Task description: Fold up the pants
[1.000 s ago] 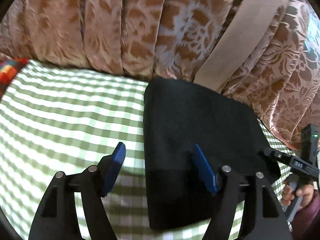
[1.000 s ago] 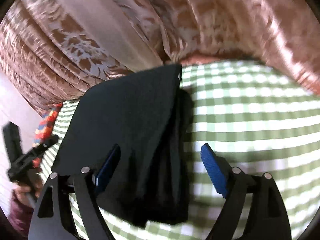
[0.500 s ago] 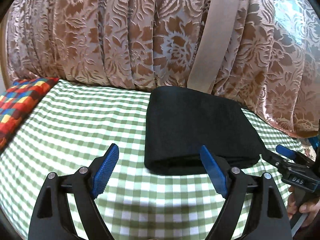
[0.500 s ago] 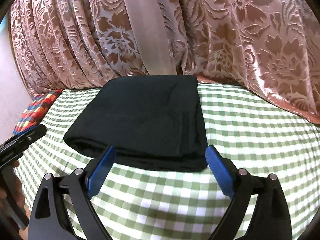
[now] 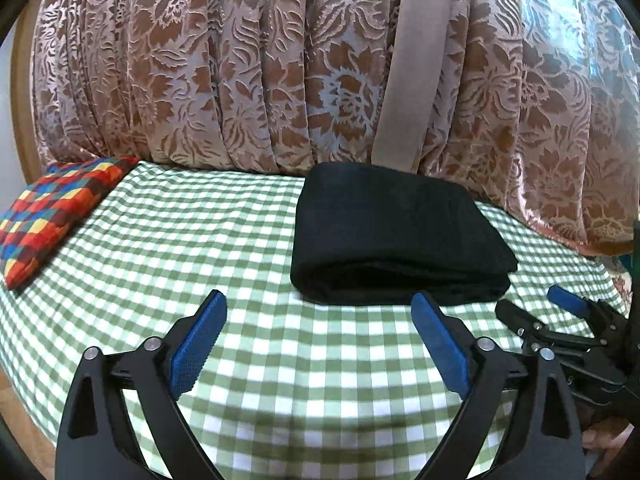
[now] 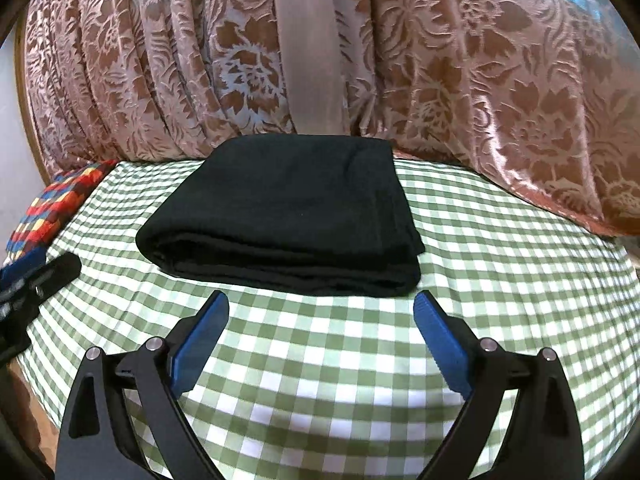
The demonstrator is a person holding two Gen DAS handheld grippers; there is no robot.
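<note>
The black pants [image 5: 392, 236] lie folded into a thick rectangle on the green checked tablecloth [image 5: 200, 240], close to the curtain. They also show in the right wrist view [image 6: 292, 216]. My left gripper [image 5: 320, 332] is open and empty, a short way in front of the pants' near folded edge. My right gripper [image 6: 322, 332] is open and empty, also just short of that edge. The right gripper shows at the right edge of the left wrist view [image 5: 560, 320]; the left gripper shows at the left edge of the right wrist view [image 6: 36, 276].
A brown floral curtain [image 5: 240, 80] with a plain beige band [image 5: 416, 60] hangs right behind the table. A red, blue and yellow patchwork cushion [image 5: 52, 212] lies at the table's left end, also seen in the right wrist view [image 6: 52, 204].
Both grippers have pulled back and away from the pants, which now lie folded and at rest. A second ago the grippers were right over the cloth.
</note>
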